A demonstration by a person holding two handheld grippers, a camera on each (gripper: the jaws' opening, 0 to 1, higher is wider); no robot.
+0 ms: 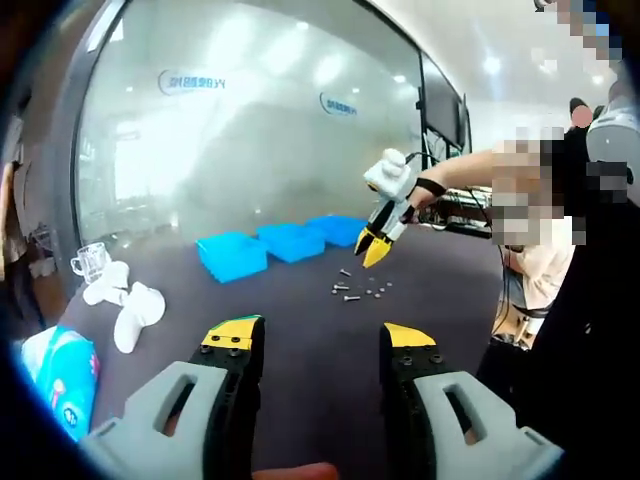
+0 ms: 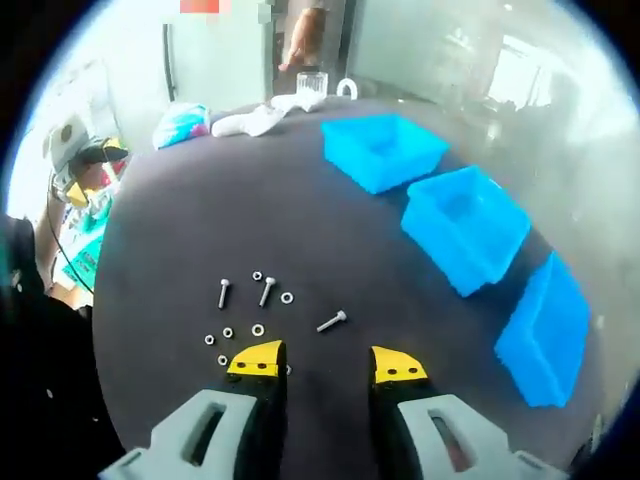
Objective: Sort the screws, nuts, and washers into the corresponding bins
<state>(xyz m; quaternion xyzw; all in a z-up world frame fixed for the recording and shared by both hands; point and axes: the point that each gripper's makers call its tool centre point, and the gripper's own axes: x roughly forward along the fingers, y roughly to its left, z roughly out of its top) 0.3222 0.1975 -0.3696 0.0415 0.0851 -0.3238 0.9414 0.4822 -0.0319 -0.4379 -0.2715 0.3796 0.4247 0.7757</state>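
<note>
Small screws [image 2: 332, 321], nuts and washers [image 2: 257, 330] lie scattered on the dark desk [image 2: 180, 230], just ahead of our right gripper [image 2: 327, 365], fingers parted and empty. We judge picking comes next; three blue bins [image 2: 465, 225] wait beyond. Our left gripper [image 1: 318, 342] hangs open, empty, well back.

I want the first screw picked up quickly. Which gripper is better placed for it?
Probably the right gripper: open, hovering just beside the screws. The left gripper, also open, is far back across the table.
</note>
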